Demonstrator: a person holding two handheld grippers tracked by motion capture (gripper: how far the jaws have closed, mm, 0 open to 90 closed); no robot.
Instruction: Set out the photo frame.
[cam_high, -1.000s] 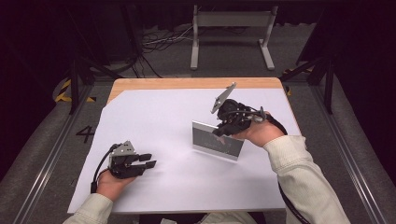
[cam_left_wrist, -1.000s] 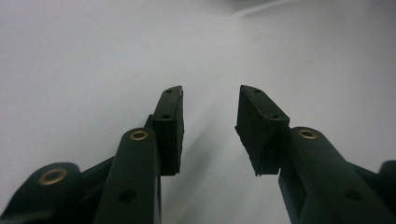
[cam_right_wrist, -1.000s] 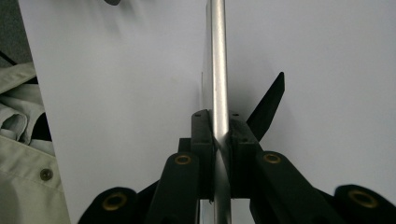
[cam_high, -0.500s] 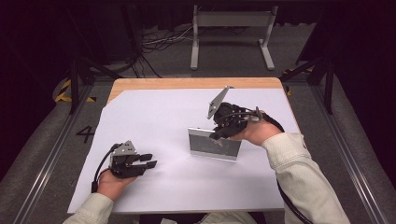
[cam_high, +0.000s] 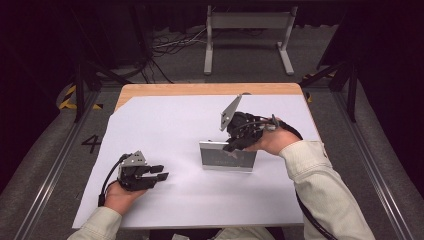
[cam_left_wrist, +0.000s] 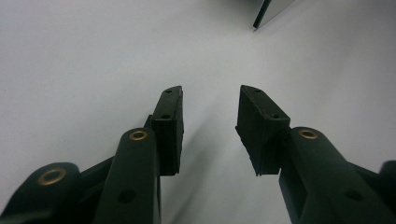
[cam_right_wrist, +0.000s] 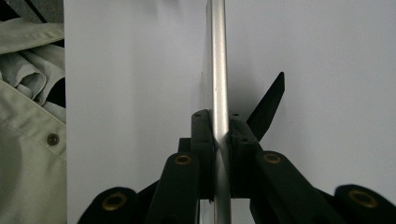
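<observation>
Sliding toward your left hand-held gripper (cam_high: 161, 171), spread and idle, the metal plate (cam_high: 227, 159) stays upright, pinched in your right hand-held gripper (cam_high: 234, 145) above the bench (cam_high: 165, 125).

Two grippers: left gripper (cam_high: 159, 172), right gripper (cam_high: 232, 147); one metal frame (cam_high: 227, 156).

Lab-style recording bay, dark and bare.
A wooden table (cam_high: 200, 89) under a white sheet (cam_high: 170, 135) stands on grey floor; loose cables (cam_high: 172, 45) at 11 o'clock, a metal stand (cam_high: 248, 22) at 12, floor rails (cam_high: 47, 172) and hazard tape (cam_high: 67, 97) at 9.
</observation>
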